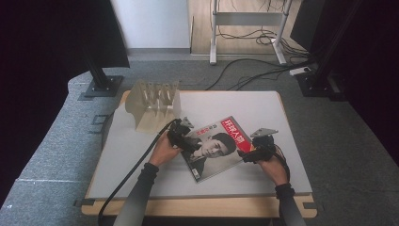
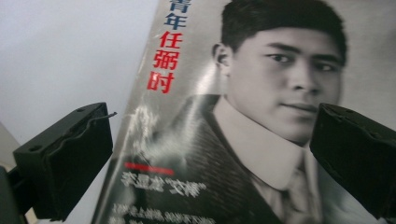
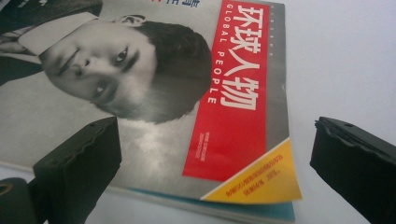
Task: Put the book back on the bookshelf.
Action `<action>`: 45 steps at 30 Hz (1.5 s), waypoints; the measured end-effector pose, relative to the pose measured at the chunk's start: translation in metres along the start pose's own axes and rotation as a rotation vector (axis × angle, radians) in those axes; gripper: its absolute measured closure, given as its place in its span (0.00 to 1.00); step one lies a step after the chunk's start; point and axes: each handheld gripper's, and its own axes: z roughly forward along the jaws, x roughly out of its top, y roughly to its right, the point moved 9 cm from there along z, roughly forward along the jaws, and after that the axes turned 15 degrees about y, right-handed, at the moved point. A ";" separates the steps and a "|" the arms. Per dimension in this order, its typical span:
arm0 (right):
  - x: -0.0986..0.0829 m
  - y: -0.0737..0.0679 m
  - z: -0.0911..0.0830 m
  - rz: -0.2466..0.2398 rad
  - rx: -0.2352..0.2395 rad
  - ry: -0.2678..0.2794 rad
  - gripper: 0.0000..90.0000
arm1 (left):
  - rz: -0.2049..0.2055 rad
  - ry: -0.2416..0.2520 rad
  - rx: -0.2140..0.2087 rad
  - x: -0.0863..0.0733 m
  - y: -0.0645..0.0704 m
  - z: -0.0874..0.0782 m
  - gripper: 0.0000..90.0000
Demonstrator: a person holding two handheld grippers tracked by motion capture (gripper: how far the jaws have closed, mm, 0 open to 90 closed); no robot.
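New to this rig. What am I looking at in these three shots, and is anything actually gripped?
No robot here: a person holds a hand-operated pair of tongs in each hand. The high view looks down on the table from above, with the left tongs and right tongs at either side of a magazine lying flat. A pale slotted rack stands at the table's far left.

The other two pictures come from cameras riding on the tongs, looking along their black jaws. The left tongs straddle the cover's left edge; the right tongs frame the corner with the red title band. Both stand wide open, so nothing is gripped yet.
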 end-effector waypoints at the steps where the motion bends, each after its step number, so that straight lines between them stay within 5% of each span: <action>1: 0.000 0.000 0.000 0.000 0.000 0.000 0.01 | -0.011 0.002 0.006 -0.001 -0.002 0.003 0.00; 12: -0.014 0.005 0.020 0.010 0.007 -0.029 0.03 | -0.030 -0.033 0.029 -0.019 -0.019 0.025 0.00; 16: -0.020 0.007 0.024 0.024 0.009 -0.038 0.03 | -0.059 -0.019 0.001 -0.021 -0.017 0.030 0.00; 27: -0.026 0.008 0.026 0.060 0.024 -0.020 0.03 | -0.060 0.008 -0.005 -0.021 -0.019 0.032 0.00; 33: -0.027 0.008 0.025 0.058 0.019 -0.008 0.03 | -0.028 -0.005 -0.023 -0.021 -0.010 0.031 0.00; 45: -0.028 0.003 0.024 0.049 0.030 -0.014 0.02 | -0.046 0.003 -0.003 -0.028 0.000 0.022 0.00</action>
